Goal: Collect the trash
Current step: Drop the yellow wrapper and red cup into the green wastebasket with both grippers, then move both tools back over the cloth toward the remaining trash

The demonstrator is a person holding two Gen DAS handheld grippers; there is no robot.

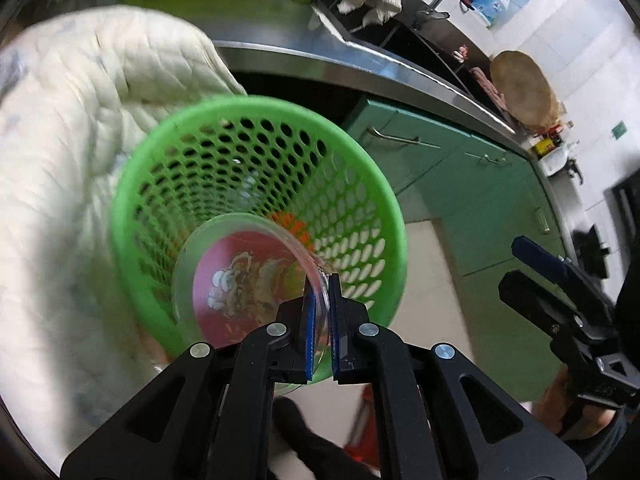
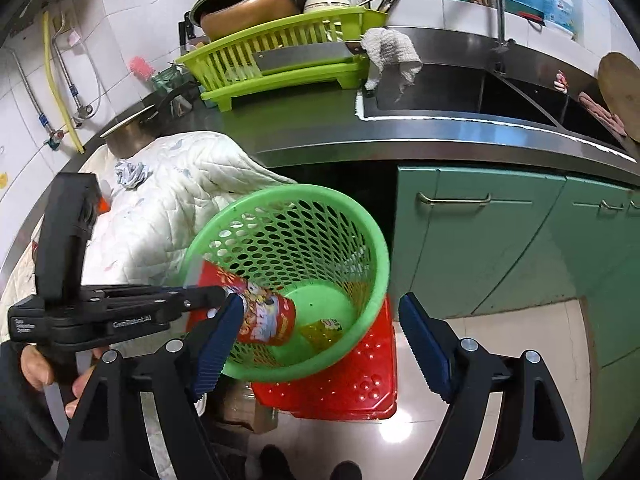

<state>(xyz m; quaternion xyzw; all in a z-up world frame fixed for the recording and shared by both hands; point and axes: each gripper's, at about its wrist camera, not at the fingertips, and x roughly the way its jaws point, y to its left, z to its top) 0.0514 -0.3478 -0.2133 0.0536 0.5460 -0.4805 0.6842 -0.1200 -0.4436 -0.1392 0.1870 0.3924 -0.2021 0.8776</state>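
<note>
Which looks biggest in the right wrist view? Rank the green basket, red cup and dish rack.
1. green basket
2. dish rack, close behind; it sits farther away, so unsure
3. red cup, held by the left tongs

My left claw [image 2: 218,298] reached over the basket [image 2: 376,248] rim from the left, w/ the cup [image 2: 264,316] tilted inside the basket mouth. Basket stood on a crate [image 2: 352,384] on the floor, in front of the counter [image 2: 320,136]. Quilted cloth [image 2: 168,208] draped just left of the basket. Cabinets [image 2: 500,240] sat to the right, under the sink [image 2: 460,92]. Dish rack [image 2: 280,68] sat on the counter behind, left of the sink. My right claw [image 2: 320,352] hung in front of the basket, apart from it.
</note>
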